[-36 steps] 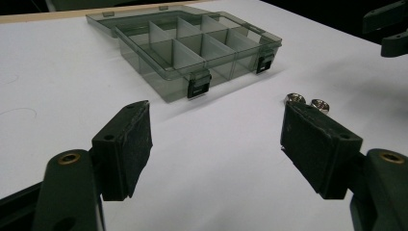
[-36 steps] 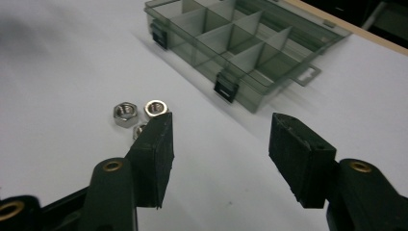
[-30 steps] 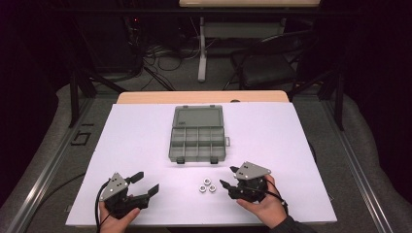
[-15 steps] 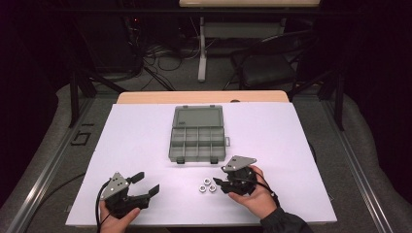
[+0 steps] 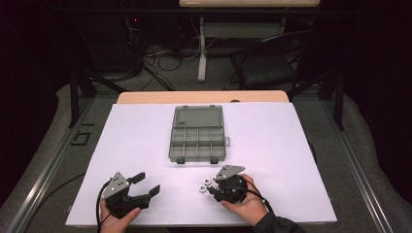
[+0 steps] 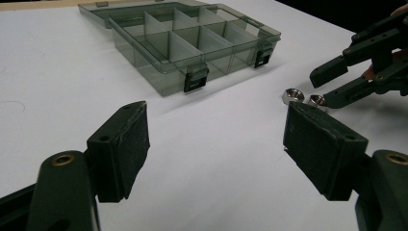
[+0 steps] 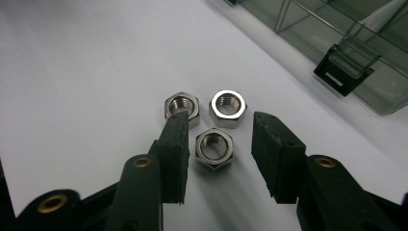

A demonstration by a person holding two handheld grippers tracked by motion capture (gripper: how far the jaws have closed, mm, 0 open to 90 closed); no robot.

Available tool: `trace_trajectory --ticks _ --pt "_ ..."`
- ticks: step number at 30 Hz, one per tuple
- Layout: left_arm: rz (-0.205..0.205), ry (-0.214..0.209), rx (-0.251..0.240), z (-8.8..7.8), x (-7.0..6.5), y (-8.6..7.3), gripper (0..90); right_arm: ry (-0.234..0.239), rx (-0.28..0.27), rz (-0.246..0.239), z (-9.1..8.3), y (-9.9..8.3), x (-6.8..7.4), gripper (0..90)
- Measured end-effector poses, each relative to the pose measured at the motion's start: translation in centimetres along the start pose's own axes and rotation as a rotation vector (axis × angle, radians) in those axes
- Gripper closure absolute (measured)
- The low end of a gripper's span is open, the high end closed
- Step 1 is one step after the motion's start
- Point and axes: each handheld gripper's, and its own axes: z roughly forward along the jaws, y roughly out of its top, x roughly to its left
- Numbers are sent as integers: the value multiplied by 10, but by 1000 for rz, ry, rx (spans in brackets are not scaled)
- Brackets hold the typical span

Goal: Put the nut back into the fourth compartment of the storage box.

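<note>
The white tabletop (image 5: pixel 145 145) is carrying an open grey compartment box (image 5: pixel 197 141), lid folded back and every visible cell bare. Three steel hex nuts (image 7: pixel 214 149) are lying flat in a tight cluster near the box's front edge, well apart from the left claw (image 5: pixel 145 187), which is resting on the tabletop with jaws spread and holding nothing.

The right claw (image 7: pixel 219 159) has just been closing; its jaws are bracketing the nearest nut without yet pressing on it.

Risk: the left pad is overlapping the neighbouring nut (image 7: pixel 182 106). Further closing is likely to shove that nut aside or catch two at once. A low, smooth nut may also squirt out from between the pads.

The right gripper view is resolving all three nuts and the pad gaps. The high view is giving only small bright specks (image 5: pixel 204 184) there, but is locating box and both claws together.
</note>
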Motion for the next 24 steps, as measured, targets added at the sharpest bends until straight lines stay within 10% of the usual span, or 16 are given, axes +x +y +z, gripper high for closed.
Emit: trace_trajectory --ticks 24 --pt "-2 -5 5 1 1 0 254 -9 47 9 7 -2 3 692"
